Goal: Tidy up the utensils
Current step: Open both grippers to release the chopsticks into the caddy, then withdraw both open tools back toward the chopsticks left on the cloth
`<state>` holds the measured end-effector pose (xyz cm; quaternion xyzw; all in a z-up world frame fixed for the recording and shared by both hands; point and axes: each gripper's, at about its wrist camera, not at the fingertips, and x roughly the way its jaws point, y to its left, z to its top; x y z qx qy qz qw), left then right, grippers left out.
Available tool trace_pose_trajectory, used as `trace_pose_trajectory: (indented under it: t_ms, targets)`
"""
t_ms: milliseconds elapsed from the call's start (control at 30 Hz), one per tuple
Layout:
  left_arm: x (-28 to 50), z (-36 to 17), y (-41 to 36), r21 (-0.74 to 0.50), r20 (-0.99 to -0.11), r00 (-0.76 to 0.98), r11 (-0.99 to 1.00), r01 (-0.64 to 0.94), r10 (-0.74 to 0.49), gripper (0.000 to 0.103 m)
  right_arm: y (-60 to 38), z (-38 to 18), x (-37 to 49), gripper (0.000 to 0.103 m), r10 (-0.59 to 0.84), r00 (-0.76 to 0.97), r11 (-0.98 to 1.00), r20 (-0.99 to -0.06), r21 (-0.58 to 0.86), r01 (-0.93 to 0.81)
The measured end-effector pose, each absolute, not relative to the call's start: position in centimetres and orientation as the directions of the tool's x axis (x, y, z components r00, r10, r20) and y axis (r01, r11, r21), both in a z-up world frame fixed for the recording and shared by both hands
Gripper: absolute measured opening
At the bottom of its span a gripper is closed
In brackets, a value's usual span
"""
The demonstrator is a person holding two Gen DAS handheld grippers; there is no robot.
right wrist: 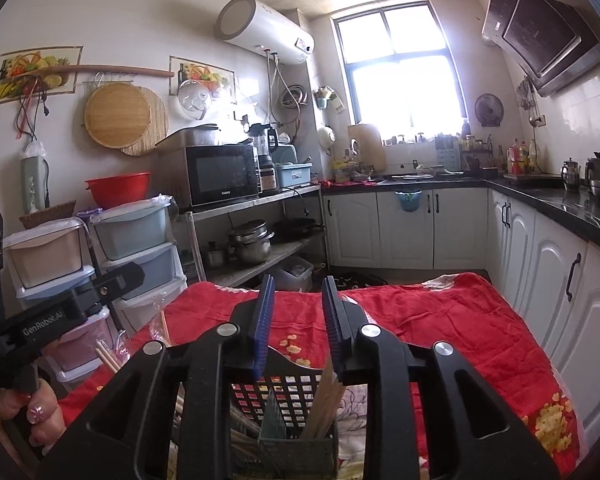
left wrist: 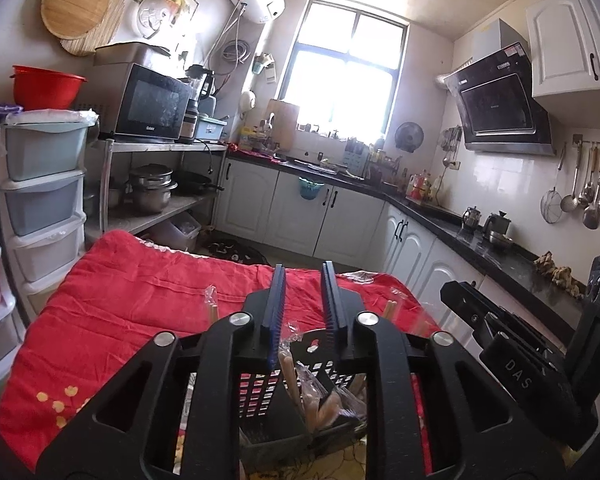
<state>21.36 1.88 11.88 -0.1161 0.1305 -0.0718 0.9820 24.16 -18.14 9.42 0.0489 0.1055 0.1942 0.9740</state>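
Hovering over your red cloth (left wrist: 112,292) table, both grippers, left (left wrist: 303,280) and right (right wrist: 296,292), released, kitchen counter (left wrist: 460,232) far right.

The black slotted plastic utensil basket (left wrist: 260,392) is cut off below by the picture's edge and largely screened by the left gripper's black frame, so its base cannot be seen. The plastic-wrapped pale wooden chopsticks (left wrist: 312,396) inside it are blurred. In the right wrist view the same basket (right wrist: 284,392) hides the lower ends of the bare wooden chopsticks (right wrist: 324,404). The hand (right wrist: 40,416) at the left edge is cut off. The hanging ladles and strainers (left wrist: 588,196) are too small to tell apart.
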Motion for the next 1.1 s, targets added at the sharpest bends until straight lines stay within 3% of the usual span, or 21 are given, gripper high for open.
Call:
trace_pose_trajectory:
  t_ms: [467, 1100]
  targets:
    - [18.5, 12.6, 2.0, -0.27, -0.246, 0.944, 0.951, 0.152, -0.221, 0.057, -20.5, 10.0, 21.3, 0.033, 0.376, 0.905, 0.924, -0.199, 0.153, -0.351]
    - [14.4, 11.6, 2.9, -0.305, -0.26, 0.933, 0.938, 0.166, -0.25, 0.092, -20.1, 9.3, 16.3, 0.061, 0.401, 0.884, 0.916, -0.238, 0.096, -0.39]
